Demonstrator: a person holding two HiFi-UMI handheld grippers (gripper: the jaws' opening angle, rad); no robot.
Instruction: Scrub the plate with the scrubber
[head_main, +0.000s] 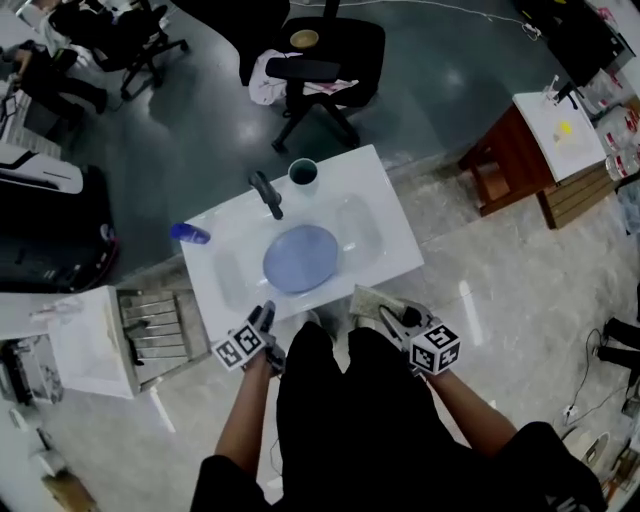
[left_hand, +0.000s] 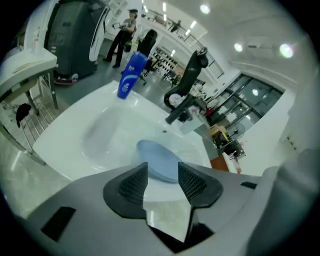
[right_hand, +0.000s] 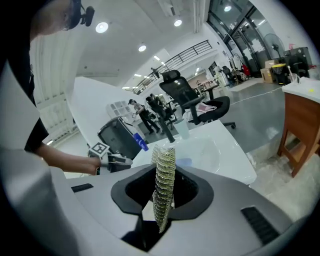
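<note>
At the near edge of the white tabletop (head_main: 395, 250), seen from the head view, both claws are held just off the surface in front of the person, well apart from each other. The left claw (left_hand: 162, 179) is open: in the left gripper view its two ribbed pads (left_hand: 131, 182) stand apart with nothing between them, and they touch nothing. The right claw (right_hand: 163, 192) is closed on the scrubber (right_hand: 164, 162), a mesh pad of pale yellow-green; in the right gripper view the scrubber stands on edge between the jaws and rises above them. In the head view it projects from the claw over the near right corner of the tabletop. The plate (head_main: 300, 258), round and light blue, lies flat in the basin (head_main: 358, 228) sunk into the tabletop, just beyond the left claw and clear of both claws. In the left gripper view the near rim of the plate shows directly past the open jaws. A black faucet (head_main: 266, 194) stands at the far rim of the basin, with a dark green cup (head_main: 303, 173) just beside it. A blue bottle (head_main: 189, 234) is on the far left part of the tabletop. A wire rack (head_main: 152, 325) sits to the left of the tabletop, and a black office chair (head_main: 322, 62) stands on the floor beyond it.
</note>
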